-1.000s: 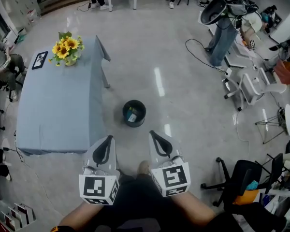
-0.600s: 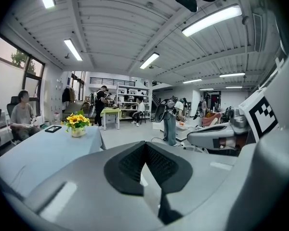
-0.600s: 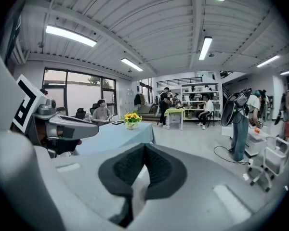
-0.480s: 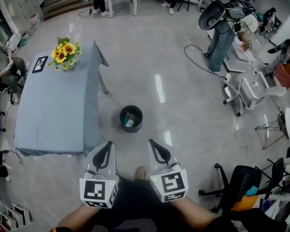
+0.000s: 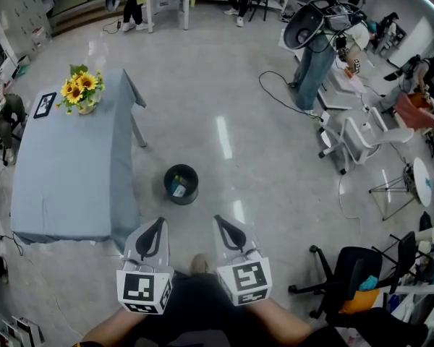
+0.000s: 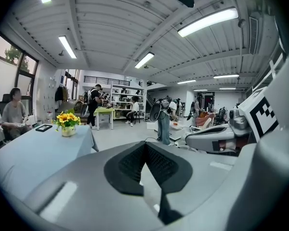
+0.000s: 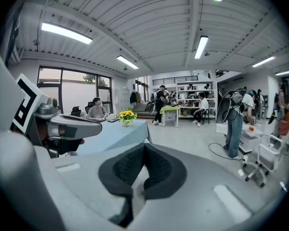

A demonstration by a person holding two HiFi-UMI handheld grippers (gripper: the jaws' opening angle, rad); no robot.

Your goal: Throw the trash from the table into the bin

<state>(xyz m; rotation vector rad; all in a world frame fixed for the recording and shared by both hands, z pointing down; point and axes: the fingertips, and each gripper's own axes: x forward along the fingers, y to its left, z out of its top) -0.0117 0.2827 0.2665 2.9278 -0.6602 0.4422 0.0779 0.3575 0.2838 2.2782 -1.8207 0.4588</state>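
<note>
- Floor (image 5: 231,63): we record a pale, glossy surface, with the bin (image 5: 181,169) standing in the open on it.
- Table (image 5: 58,172): draped in a blue-grey cloth, it stands to the left of the bin in the head view, its near right corner just beside the bin but not touching it.
- Black office chair (image 5: 358,266): well to the right of the bin and nearer the person.
- Bin: dark, round, upright and open at the top.
- Left gripper (image 5: 156,228): held on the person's side of the bin, apart from it. Its own view shows the dark pads met at the tip with nothing between them.
- Right gripper (image 5: 226,226): beside the left one, likewise on the person's side of the bin. Its jaws are closed and empty.
- Sunflowers (image 5: 77,89): in a small vase on the table's far end, well beyond and left of the bin.
- Black framed card (image 5: 43,105): just left of the sunflowers, further from the bin.
- Trash (image 5: 176,188): small light and teal pieces lie inside the bin. We cannot identify them.
</note>
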